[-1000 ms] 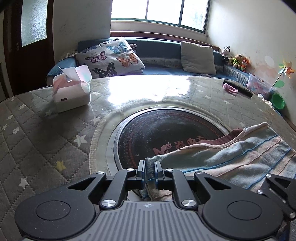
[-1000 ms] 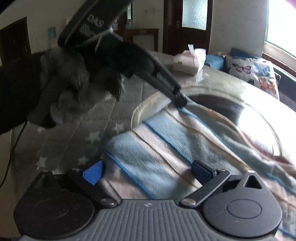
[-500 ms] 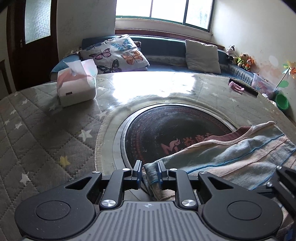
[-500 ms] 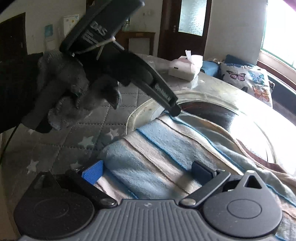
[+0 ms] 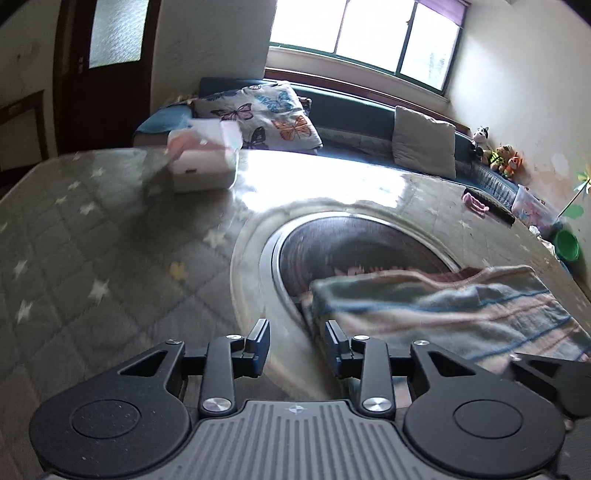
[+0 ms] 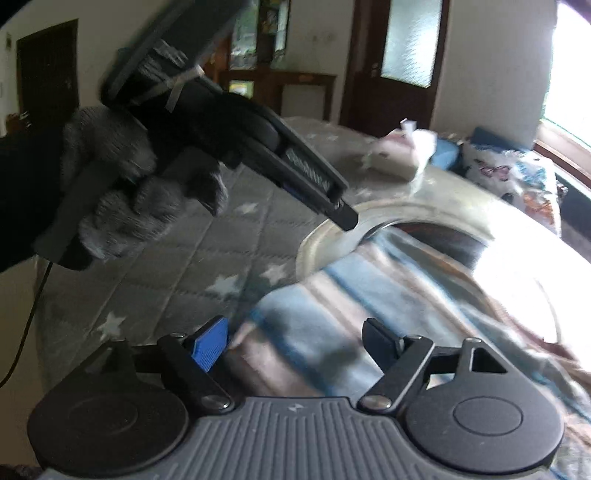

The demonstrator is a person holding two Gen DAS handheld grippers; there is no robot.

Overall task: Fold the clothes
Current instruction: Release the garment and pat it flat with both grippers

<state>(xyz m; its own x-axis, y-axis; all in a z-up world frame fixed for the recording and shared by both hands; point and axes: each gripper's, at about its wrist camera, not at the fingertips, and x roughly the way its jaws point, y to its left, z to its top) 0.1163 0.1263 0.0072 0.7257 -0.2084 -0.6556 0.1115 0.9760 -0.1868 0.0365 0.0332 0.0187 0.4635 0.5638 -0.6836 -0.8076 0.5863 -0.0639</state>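
Centrally, a folded striped cloth (image 5: 443, 310) in pale blue, pink and cream lies on a round table (image 5: 92, 258), partly over the dark circular inset (image 5: 351, 243) at the table's middle and partly over the pale ring around it. Both views are blurred by motion, so the cloth's edges are soft.

From the left wrist view, the left gripper (image 5: 297, 345) sits just beside the cloth's near left corner with its two fingers spread apart and nothing between them; the right finger (image 5: 334, 345) is close against the cloth's edge, though whether it touches cannot be told.

From the right wrist view, the right gripper (image 6: 295, 341) is low over the cloth with its fingers wide apart, one tipped with a blue pad (image 6: 210, 343), and the cloth shows in the gap between them without being pinched. Beyond it, a hand in a grey glove (image 6: 122, 192) holds the left gripper, whose tip points down at the far edge of the cloth.

Covering the table is a grey quilted cover with white stars. A tissue box (image 5: 201, 162) stands on its far side. Behind that are a butterfly-print cushion (image 5: 266, 118), a plain cushion (image 5: 423, 146) on a blue bench, a bright window (image 5: 369, 33), and soft toys (image 5: 496, 155) in the corner.
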